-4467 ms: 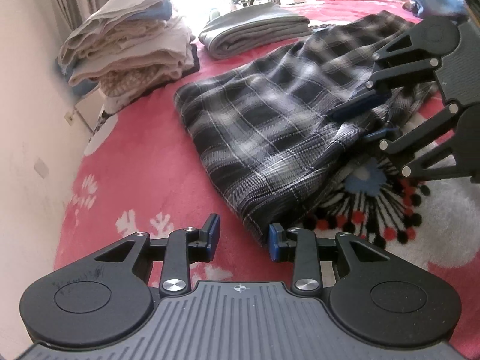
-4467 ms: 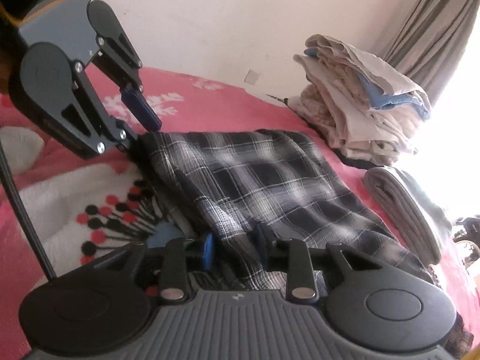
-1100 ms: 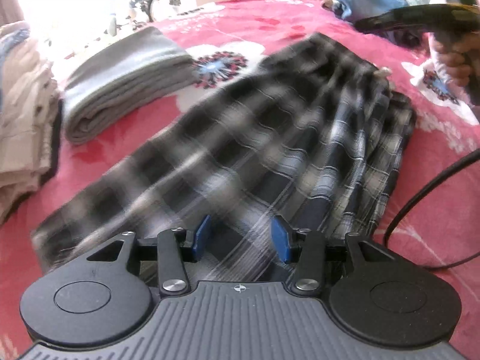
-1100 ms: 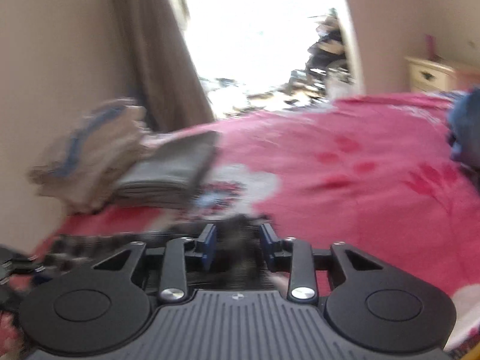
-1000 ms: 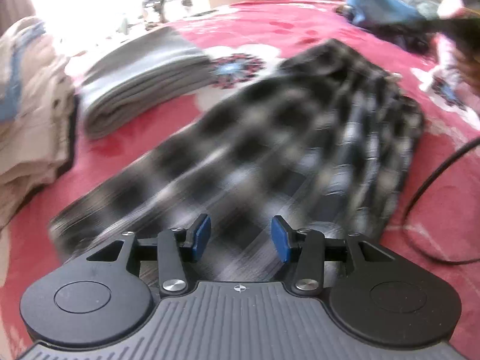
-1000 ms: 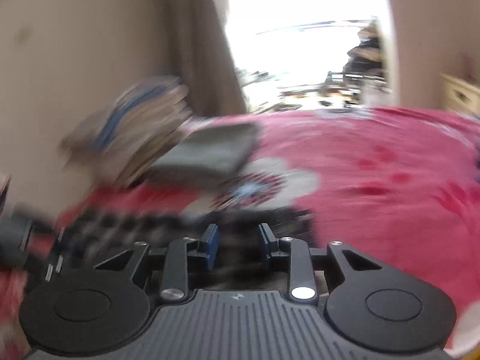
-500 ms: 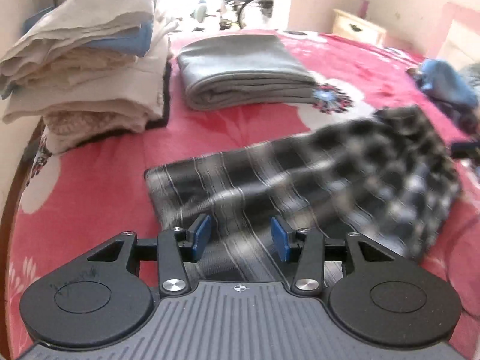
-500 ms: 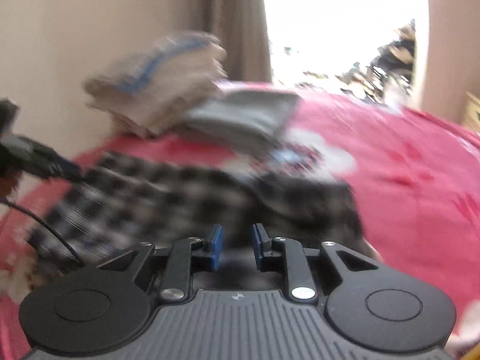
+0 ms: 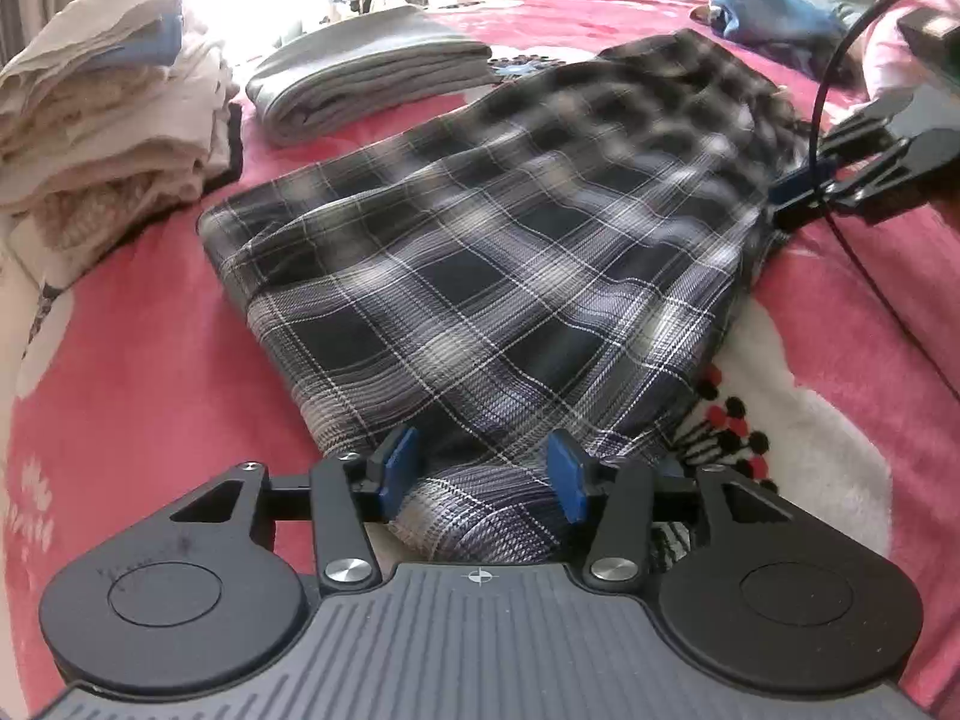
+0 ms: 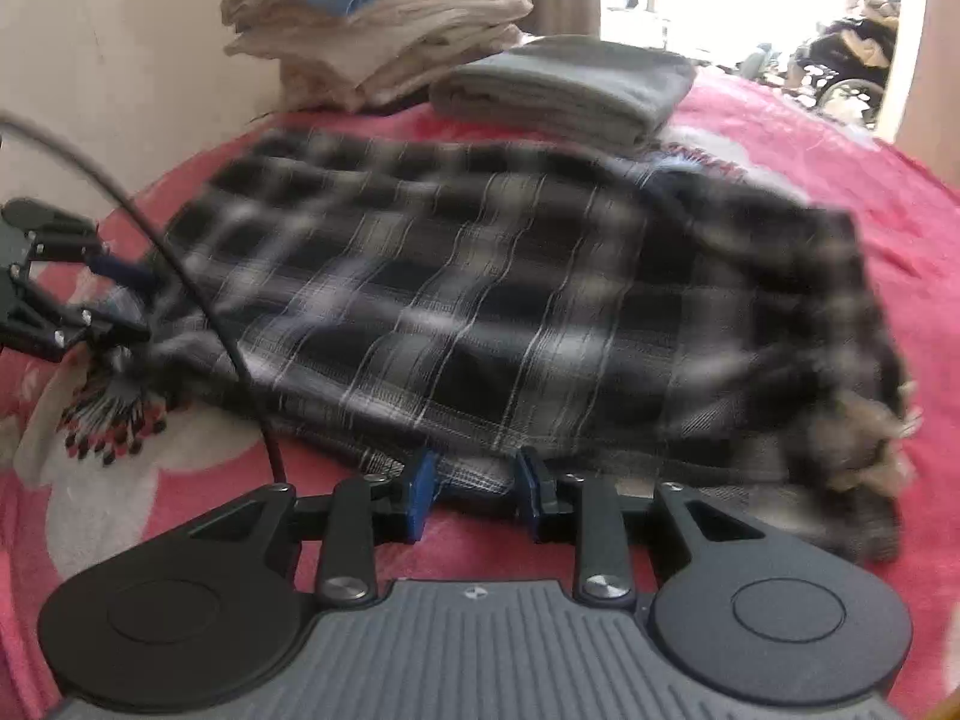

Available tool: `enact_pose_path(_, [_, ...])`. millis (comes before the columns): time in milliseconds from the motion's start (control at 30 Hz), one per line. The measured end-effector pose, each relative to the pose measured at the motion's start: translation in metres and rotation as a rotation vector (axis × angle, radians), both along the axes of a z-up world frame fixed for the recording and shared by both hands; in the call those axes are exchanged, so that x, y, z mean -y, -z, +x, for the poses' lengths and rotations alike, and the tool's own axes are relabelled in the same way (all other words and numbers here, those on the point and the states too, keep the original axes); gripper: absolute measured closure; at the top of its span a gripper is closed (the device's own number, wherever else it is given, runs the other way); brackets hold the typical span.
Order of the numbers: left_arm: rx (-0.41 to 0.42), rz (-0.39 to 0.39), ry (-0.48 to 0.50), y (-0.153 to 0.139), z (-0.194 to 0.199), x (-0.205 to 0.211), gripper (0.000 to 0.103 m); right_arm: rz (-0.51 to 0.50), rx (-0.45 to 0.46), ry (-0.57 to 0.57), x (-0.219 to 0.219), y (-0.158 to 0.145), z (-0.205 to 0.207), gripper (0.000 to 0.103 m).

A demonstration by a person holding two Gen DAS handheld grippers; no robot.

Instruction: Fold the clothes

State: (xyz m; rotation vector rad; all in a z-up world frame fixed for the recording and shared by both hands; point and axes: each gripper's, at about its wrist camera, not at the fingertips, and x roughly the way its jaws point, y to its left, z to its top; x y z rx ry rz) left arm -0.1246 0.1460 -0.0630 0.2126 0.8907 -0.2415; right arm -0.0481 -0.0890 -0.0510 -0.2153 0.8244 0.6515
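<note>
A black, grey and white plaid garment [image 9: 498,240] lies folded in a long band on the pink flowered blanket [image 9: 138,372]. It also shows in the right wrist view [image 10: 510,312]. My left gripper [image 9: 483,471] is open with a bunched end of the plaid cloth between its blue pads [image 9: 399,462]. My right gripper [image 10: 474,483] is open at the garment's near edge, with the hem between its pads [image 10: 420,480]. The right gripper also shows in the left wrist view [image 9: 804,192] at the far right end. The left gripper also shows in the right wrist view [image 10: 120,300].
A stack of folded beige and blue clothes [image 9: 102,102] stands at the back left against the wall. A folded grey garment [image 9: 366,66] lies beside it. A blue garment [image 9: 774,6] lies at the far right. A black cable [image 9: 840,192] runs across the blanket.
Both grippers swung the plaid garment round and came down low at its ends. The garment now lies flatter and closer to me. The right gripper's pads have opened wider.
</note>
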Motion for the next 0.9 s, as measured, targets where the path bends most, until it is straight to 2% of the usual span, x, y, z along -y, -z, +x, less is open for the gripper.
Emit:
enact_pose_path(67, [0.004,-0.012,-0.004,0.001,-0.002,-0.004,0.052,0.077,0.060,0.035,0.001,-0.017,0.004,0.072])
enact_pose_path(167, [0.005,-0.027,-0.017,0.001,-0.004,-0.006,0.052,0.095,0.096,0.064,0.000,-0.014,0.011,0.069])
enact_pose_path(233, [0.001,-0.030,-0.024,-0.001,-0.004,-0.007,0.052,-0.012,-0.001,0.055,-0.002,0.015,0.017,0.065])
enact_pose_path(333, [-0.013,-0.042,-0.050,-0.009,-0.005,-0.013,0.052,-0.079,0.018,-0.005,-0.001,0.024,0.005,0.065])
enact_pose_path(467, [0.007,-0.076,-0.094,-0.031,-0.003,-0.025,0.052,0.010,0.065,-0.037,-0.009,-0.016,0.029,0.065])
enact_pose_path(533, [0.018,-0.102,-0.120,-0.035,0.005,-0.028,0.052,0.068,0.087,-0.062,-0.019,-0.035,0.048,0.071])
enact_pose_path(667, [-0.022,-0.117,-0.149,-0.021,0.021,-0.025,0.052,0.162,0.063,-0.208,-0.083,-0.054,0.092,0.078])
enact_pose_path(767, [-0.035,-0.080,-0.168,-0.007,0.014,-0.018,0.052,0.133,0.048,-0.354,-0.152,-0.045,0.109,0.082])
enact_pose_path(900, [-0.011,-0.098,-0.206,0.000,0.006,-0.019,0.051,0.092,0.009,-0.493,-0.228,-0.011,0.120,0.086])
